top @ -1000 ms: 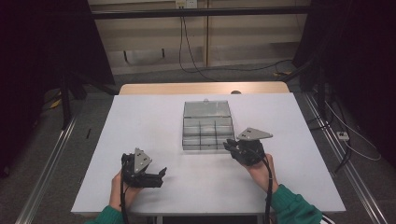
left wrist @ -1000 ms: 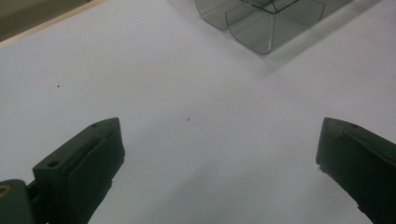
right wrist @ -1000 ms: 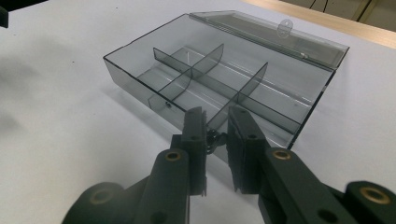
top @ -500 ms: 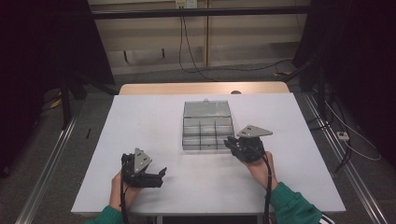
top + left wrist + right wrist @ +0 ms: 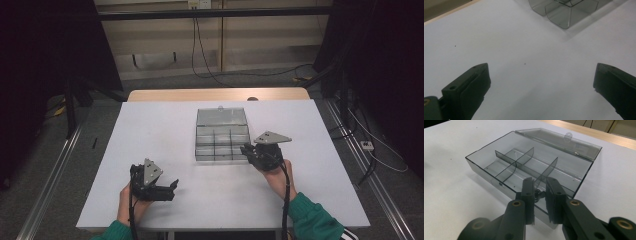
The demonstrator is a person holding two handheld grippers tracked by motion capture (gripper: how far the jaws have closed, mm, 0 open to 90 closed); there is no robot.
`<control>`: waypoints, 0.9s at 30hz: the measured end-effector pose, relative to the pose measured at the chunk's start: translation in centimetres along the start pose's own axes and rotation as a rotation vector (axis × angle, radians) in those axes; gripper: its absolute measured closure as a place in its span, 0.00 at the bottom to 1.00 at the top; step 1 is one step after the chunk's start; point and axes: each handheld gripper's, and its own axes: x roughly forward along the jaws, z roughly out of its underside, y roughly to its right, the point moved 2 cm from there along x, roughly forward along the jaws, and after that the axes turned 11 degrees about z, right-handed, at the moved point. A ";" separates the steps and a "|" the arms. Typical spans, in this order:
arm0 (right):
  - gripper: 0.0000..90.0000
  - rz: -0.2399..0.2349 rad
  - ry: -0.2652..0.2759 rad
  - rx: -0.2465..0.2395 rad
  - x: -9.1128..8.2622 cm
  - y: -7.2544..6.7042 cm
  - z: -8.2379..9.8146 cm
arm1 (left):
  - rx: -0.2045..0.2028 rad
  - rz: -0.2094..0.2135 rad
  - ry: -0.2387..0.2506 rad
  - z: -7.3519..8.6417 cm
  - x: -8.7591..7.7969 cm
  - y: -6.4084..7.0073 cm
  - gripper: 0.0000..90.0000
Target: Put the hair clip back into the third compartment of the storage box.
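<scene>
Beyond the claws, past the white desk with its wooden far edge, runs a pale wall with cables. Grey floor and dark curtains flank both sides.

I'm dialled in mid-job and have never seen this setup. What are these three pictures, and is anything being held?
There is no robot arm: a person holds a two-jaw tool in each hand. The high view looks down on the white table. Each of the other two pictures comes from a camera riding on one tool, looking along its black jaws.

A smoky clear compartment box lies on the table with its lid open. The left gripper hovers over bare table, jaws wide, holding nothing. The right gripper is at the box's near edge, jaws nearly together. Something small and dark sits between them, but I cannot tell what.
</scene>
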 end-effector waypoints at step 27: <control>0.87 0.028 -0.008 0.013 1.2 0.8 -0.4 | 0.002 -0.002 -0.001 0.0 0.0 0.1 0.01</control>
